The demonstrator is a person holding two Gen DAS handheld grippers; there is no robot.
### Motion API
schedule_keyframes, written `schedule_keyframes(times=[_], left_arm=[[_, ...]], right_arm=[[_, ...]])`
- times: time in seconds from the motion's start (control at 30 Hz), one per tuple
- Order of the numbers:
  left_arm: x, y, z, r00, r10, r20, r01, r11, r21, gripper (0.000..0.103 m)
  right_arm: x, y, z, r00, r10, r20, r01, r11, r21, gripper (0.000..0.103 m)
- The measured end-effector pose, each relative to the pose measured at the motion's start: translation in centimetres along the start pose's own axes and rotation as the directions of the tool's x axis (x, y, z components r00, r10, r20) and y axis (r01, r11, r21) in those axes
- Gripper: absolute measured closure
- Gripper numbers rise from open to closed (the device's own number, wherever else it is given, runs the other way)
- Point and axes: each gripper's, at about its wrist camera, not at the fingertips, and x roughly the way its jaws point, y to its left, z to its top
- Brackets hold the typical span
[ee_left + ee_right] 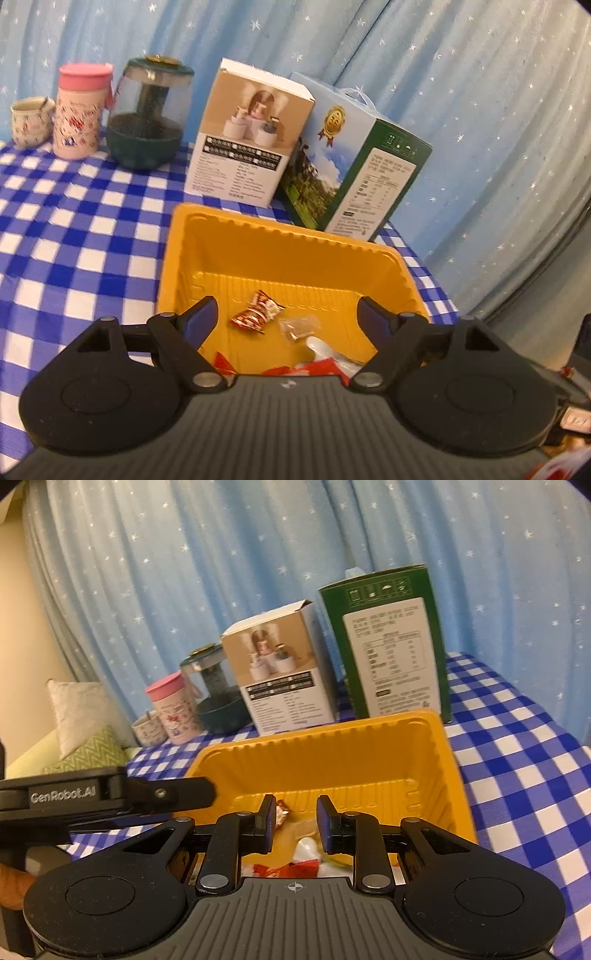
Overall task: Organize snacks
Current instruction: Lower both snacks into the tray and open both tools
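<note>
Left wrist view: the left gripper (286,314) hangs with jaws wide apart over the yellow tray (207,236), where a red-and-white snack packet (256,313) lies. Further right, the right gripper (295,821) hovers, jaws partly apart, empty.

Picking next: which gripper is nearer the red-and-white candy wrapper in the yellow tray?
Left, though narrowly. The left gripper hangs open with the red-and-white candy wrapper between its fingers. The right gripper, open over the yellow tray, sees it just past its left finger.
</note>
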Motion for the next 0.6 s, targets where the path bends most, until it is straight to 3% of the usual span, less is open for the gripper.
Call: schedule_keyframes(times=[0.5,0.53,0.57,0.6], left_arm=[[-2.4,-0.8,-0.2,0.984,0.158,0.076,-0.166,0.979,0.118,0.022],[-2.6,-0.9,-0.3,0.983,0.165,0.081,-0.174,0.977,0.125,0.021],[-3.0,-1.2,-0.5,0.981,0.172,0.090,-0.183,0.974,0.136,0.020],[-3.4,-1.3,-0.7,0.979,0.176,0.098,-0.189,0.971,0.144,0.018]], right_arm=[[-1.8,-1.7,0.3,0.991,-0.123,0.043,0.122,0.992,0.022,0.076],[-2.1,-1.8,0.3,0.991,-0.128,0.042,0.127,0.992,0.025,0.070],[-2.4,-1.8,0.3,0.990,-0.138,0.042,0.137,0.990,0.027,0.053],[-2.7,-1.9,0.2,0.988,-0.145,0.050,0.143,0.989,0.030,0.044]])
